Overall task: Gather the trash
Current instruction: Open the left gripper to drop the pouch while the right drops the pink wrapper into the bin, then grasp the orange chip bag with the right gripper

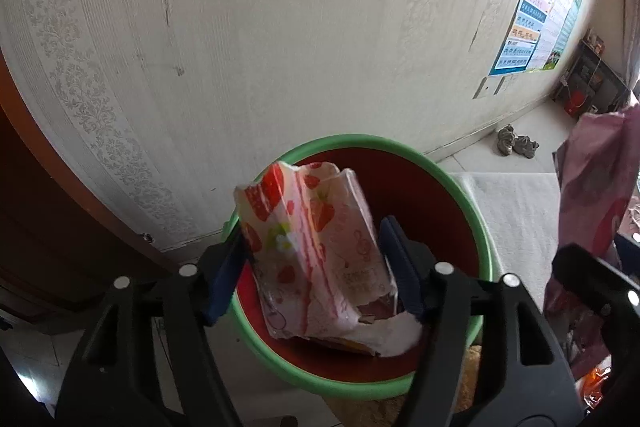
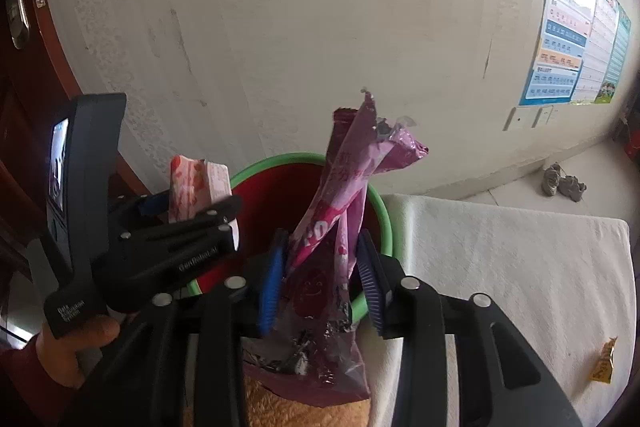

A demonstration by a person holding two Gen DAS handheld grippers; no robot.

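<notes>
A red bin with a green rim (image 1: 476, 211) stands against the wall. My left gripper (image 1: 314, 271) hangs over the bin's mouth with a strawberry-print wrapper (image 1: 316, 227) upright between its blue pads (image 1: 224, 279); the pads stand wide and only brush the wrapper's edges. In the right wrist view the same wrapper (image 2: 192, 183) pokes up from the left gripper (image 2: 188, 205). My right gripper (image 2: 320, 287) is at the bin rim (image 2: 256, 167) with a long purple wrapper (image 2: 340, 211) standing loose between its pads (image 2: 270, 287), and thin gaps show at the sides.
A white cloth (image 2: 500, 267) covers the surface right of the bin, with a small yellow wrapper (image 2: 604, 363) on it. A pair of shoes (image 2: 564, 183) lies by the wall under a poster (image 2: 576, 55). A brown door (image 1: 48, 227) is left. A hand (image 2: 68, 347) holds the left gripper.
</notes>
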